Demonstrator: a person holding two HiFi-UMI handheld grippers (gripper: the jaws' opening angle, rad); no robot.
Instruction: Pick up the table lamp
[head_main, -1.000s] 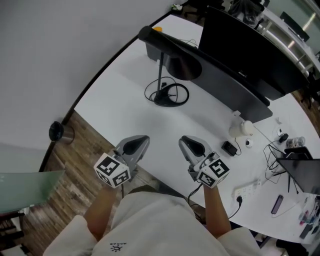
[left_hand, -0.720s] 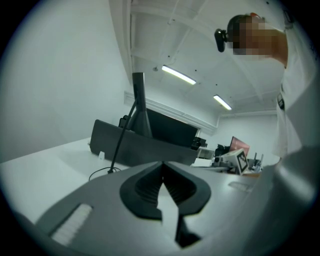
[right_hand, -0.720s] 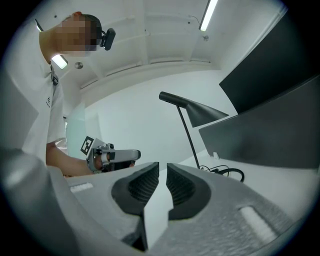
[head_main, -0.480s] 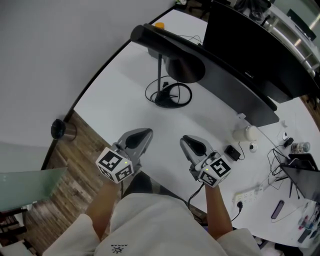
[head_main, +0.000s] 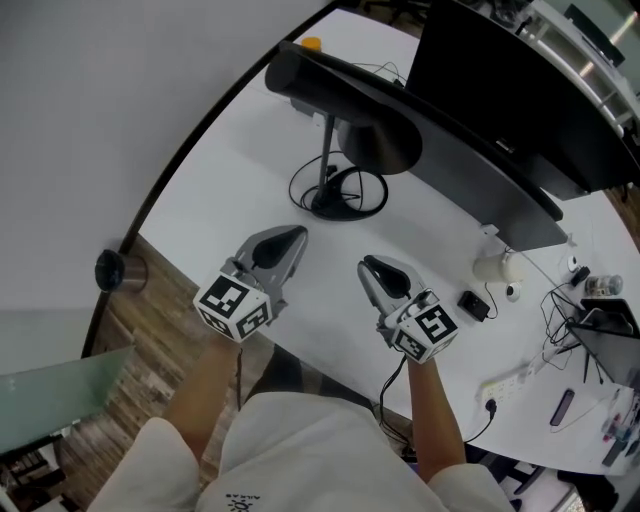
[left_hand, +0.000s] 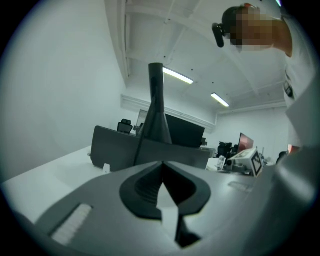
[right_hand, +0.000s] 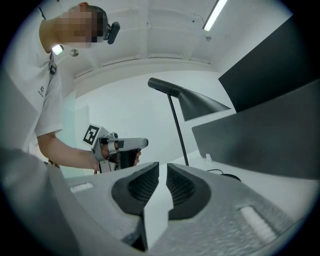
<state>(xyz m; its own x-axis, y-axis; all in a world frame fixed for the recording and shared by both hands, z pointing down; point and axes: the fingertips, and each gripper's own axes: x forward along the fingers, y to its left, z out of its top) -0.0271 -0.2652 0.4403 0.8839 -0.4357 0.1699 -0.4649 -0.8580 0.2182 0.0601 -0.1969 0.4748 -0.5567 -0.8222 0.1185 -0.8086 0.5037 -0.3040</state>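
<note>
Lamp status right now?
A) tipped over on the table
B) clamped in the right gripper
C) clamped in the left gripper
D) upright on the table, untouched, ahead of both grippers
D: the table lamp stands upright on its round base on the white table, well beyond the left gripper and the right gripper, and both grippers' jaws are shut with nothing between them.
</note>
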